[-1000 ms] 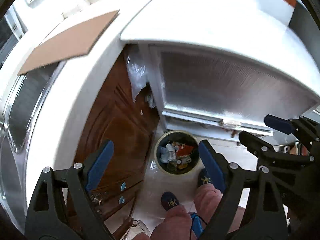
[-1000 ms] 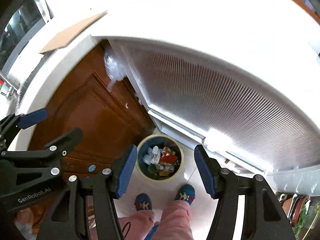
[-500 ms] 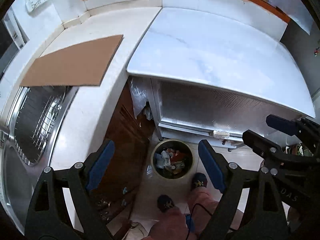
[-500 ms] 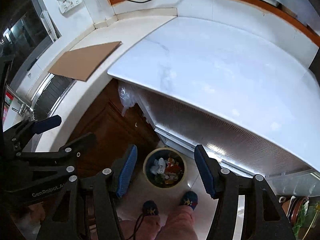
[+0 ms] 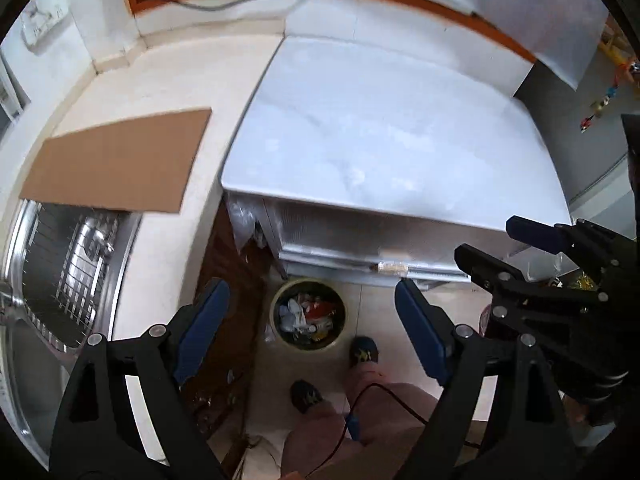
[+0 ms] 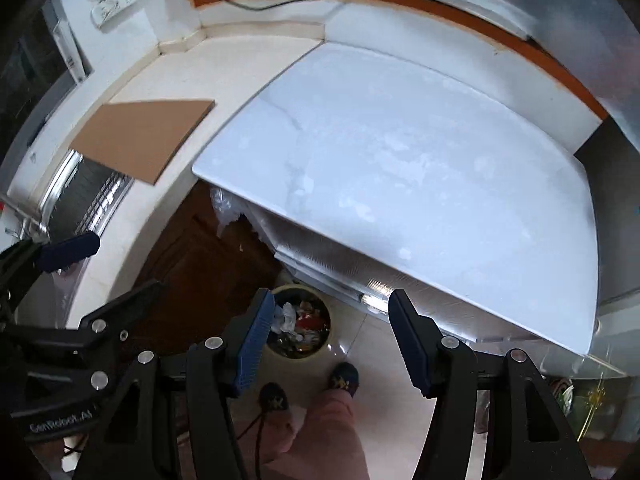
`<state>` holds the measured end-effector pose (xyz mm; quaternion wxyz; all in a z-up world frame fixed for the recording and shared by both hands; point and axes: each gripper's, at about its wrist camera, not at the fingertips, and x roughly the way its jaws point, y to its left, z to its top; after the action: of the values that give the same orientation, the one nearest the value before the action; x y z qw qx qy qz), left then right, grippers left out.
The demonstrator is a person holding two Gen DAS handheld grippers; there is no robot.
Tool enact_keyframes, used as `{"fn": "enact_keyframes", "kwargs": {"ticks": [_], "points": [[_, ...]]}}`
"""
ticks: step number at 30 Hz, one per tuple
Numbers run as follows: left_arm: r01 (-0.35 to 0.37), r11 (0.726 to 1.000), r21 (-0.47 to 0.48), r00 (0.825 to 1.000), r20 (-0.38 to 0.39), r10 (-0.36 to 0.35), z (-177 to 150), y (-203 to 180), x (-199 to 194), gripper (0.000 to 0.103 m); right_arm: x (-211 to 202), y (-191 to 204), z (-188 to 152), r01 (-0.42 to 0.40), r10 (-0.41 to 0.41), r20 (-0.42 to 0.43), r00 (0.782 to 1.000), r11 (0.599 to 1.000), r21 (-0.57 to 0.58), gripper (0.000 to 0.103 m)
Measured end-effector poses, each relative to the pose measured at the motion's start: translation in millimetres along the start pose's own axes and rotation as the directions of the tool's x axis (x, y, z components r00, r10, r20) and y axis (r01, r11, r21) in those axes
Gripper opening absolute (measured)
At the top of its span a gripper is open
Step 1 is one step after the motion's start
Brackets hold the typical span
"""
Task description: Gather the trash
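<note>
Left wrist: bin point(image 5: 308, 316) beside counter edge point(image 5: 396, 210).

A: What is the person wearing above the waste bin point(image 5: 308, 314)?
B: Pink trousers point(image 6: 328, 432) and dark blue slippers point(image 5: 363, 352) with yellow marks.

A: And the left gripper point(image 5: 312, 328), right gripper point(image 6: 332, 340)?
B: Both are showing black frames, silver screws, blue ribbed pads point(image 6: 254, 344); a red cable point(image 5: 384, 394) is trailing beside the trousers.
</note>
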<state>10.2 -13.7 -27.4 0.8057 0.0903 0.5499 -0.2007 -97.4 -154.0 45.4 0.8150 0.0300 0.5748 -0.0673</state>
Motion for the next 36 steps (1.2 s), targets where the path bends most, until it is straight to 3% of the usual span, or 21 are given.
{"fn": "enact_keyframes", "kwargs": {"ticks": [15,36], "points": [[-0.088,0.996,0.034,0.983,0.166,0.081,5,-14,-56,0.083,-42,12,0,0.046,-0.056,0.149,0.987,0.996,0.074,0.061],[-0.105,0.994,-0.023,0.966,0.234,0.107,2,-10,-74,0.083,-79,22,-13,0.041,-0.064,0.290,0.955,0.996,0.083,0.061]]}}
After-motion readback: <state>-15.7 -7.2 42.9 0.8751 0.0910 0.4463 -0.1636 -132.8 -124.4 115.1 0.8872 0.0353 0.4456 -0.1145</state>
